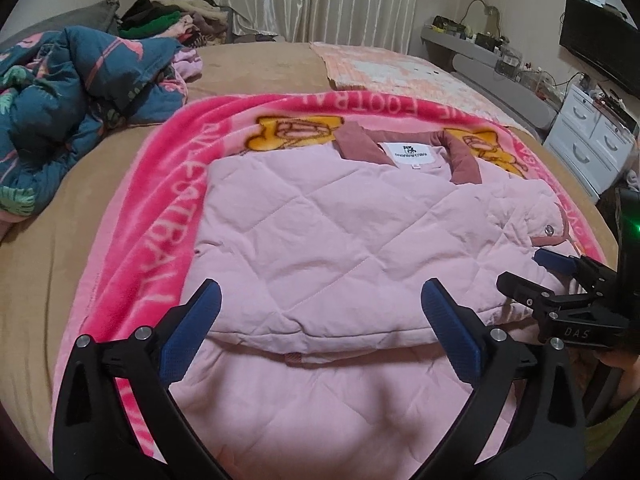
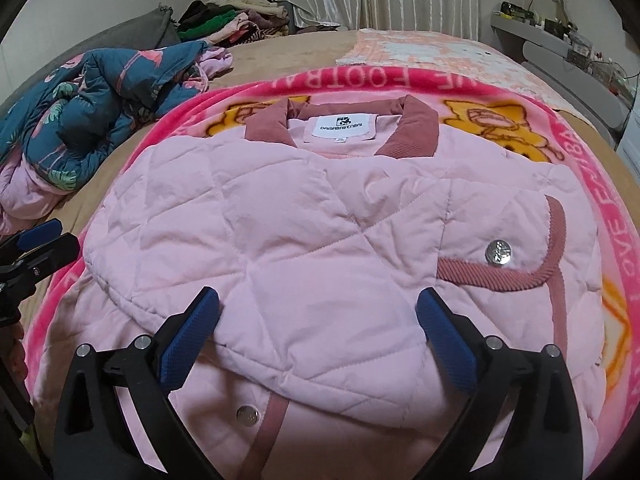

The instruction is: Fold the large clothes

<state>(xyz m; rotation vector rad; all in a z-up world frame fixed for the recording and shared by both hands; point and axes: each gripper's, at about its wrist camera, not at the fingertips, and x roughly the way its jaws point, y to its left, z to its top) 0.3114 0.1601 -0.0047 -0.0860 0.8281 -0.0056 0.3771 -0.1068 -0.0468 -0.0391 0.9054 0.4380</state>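
A pale pink quilted jacket point(image 1: 320, 232) with a dusty-rose collar lies on a bright pink blanket point(image 1: 160, 184), partly folded, sleeves tucked across its front. It also shows in the right wrist view point(image 2: 312, 224), with a silver snap point(image 2: 497, 252) on a rose-trimmed cuff. My left gripper point(image 1: 320, 300) is open and empty, hovering over the jacket's near fold. My right gripper point(image 2: 318, 308) is open and empty over the jacket's lower part; it also shows at the right edge of the left wrist view point(image 1: 532, 272).
The blanket lies on a tan bed point(image 1: 256, 68). A crumpled teal floral duvet point(image 1: 68, 92) sits at the left, a pile of clothes point(image 1: 168, 20) at the back, a peach checked cloth point(image 1: 392, 68) behind. A white drawer unit point(image 1: 592, 136) and shelf stand right.
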